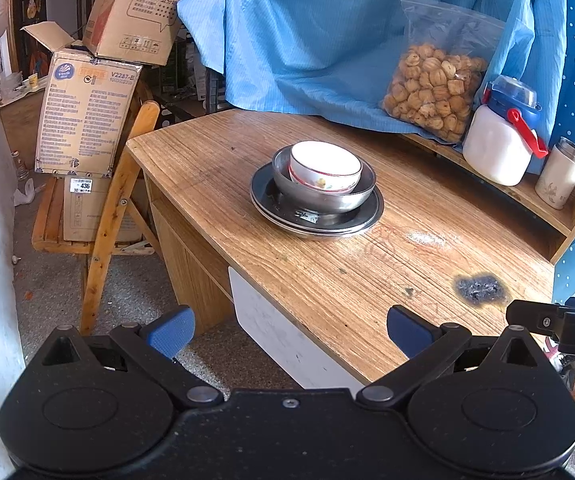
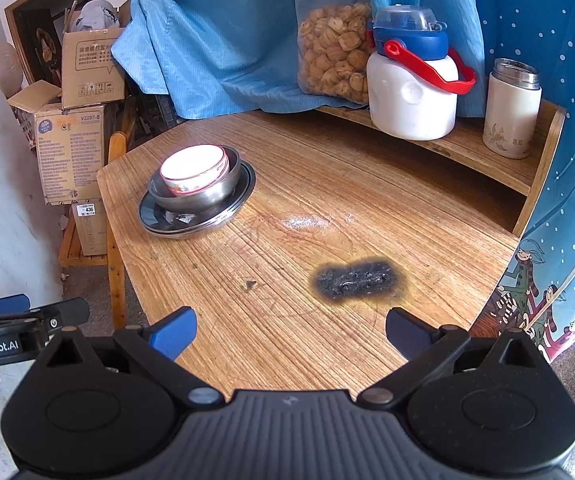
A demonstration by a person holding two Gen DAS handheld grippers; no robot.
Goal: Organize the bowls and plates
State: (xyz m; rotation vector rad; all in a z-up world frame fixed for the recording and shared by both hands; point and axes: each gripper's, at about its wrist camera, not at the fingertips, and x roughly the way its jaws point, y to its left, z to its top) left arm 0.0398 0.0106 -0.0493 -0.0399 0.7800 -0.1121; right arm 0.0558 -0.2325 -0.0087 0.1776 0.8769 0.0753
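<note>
A white ceramic bowl (image 1: 325, 166) with a red rim and a flower print sits inside a steel bowl (image 1: 323, 194), which rests on stacked steel plates (image 1: 361, 216) on the wooden table (image 1: 327, 280). The same stack shows in the right wrist view: white bowl (image 2: 194, 169), steel bowl (image 2: 199, 196), plates (image 2: 159, 216). My left gripper (image 1: 289, 330) is open and empty, back at the table's near edge. My right gripper (image 2: 290, 332) is open and empty too, above the table's front, near a burn mark (image 2: 357, 279). The left gripper (image 2: 5, 314) shows at the right view's left edge.
A raised shelf (image 2: 467, 148) at the back right carries a bag of snacks (image 2: 333, 52), a white jug with a blue lid (image 2: 411, 88) and a steel-topped flask (image 2: 511, 110). Blue cloth (image 1: 307, 32) hangs behind. A wooden chair (image 1: 107, 220) with cardboard boxes (image 1: 83, 112) stands left.
</note>
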